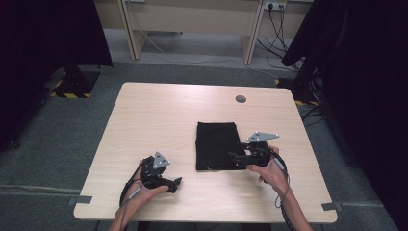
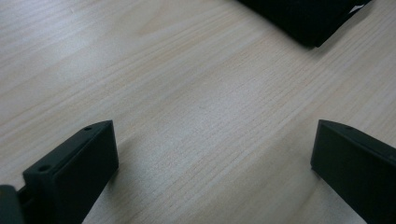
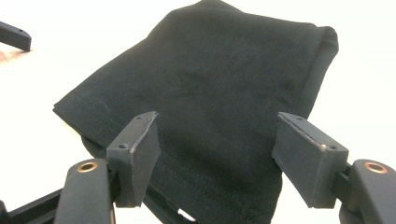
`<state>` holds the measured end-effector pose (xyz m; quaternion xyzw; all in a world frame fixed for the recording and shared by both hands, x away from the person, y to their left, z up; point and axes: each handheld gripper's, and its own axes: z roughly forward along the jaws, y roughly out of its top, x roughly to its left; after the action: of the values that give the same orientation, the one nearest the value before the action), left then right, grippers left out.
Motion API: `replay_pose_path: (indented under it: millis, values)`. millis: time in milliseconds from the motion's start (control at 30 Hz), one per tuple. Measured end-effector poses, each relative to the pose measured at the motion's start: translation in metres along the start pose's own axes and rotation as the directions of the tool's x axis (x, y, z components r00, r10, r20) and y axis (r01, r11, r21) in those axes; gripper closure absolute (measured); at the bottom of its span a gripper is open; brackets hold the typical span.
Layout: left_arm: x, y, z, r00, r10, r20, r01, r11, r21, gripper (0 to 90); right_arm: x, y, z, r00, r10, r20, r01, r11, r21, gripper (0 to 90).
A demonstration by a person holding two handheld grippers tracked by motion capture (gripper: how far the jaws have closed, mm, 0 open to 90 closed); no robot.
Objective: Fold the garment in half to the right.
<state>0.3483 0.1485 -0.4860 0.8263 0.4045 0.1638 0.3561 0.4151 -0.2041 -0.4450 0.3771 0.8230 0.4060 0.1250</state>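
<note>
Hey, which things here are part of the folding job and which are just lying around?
Part of the job:
- folded black cloth
- right claw, open over the cloth's edge
- left claw, open over bare table

Just lying about:
- round grey cap in the tabletop
- cables on the floor

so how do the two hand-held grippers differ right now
The left hand-held gripper sits over bare table, clear of the folded black cloth; the right hand-held gripper reaches over the cloth's near right edge. The left points right along the front edge; the right points left. Both have jaws open, holding nothing.
</note>
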Motion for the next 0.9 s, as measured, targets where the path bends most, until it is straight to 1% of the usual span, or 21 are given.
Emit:
replay_pose_path:
  millis: [167,367,533,900]
  values:
    - [0.0,0.0,0.0,1.0,-0.005,-0.004,0.005,1.0,0.001,0.0,-0.001,-0.003,-0.003,0.9996,0.027,0.004,-0.027,1.0,-0.002,26.2]
    - [0.0,0.0,0.0,1.0,-0.006,-0.006,0.006,1.0,0.001,0.0,-0.001,-0.01,-0.007,0.9991,0.042,0.005,-0.042,0.999,0.003,25.1]
    - [0.0,0.0,0.0,1.0,-0.006,-0.006,0.006,1.0,0.001,0.0,-0.003,-0.014,-0.012,0.9987,0.047,0.018,-0.047,0.999,-0.002,24.0]
    - [0.0,0.0,0.0,0.9999,-0.01,-0.008,0.01,0.9999,-0.002,0.0,-0.004,-0.024,-0.02,0.9989,0.04,0.023,-0.04,0.999,0.005,23.8]
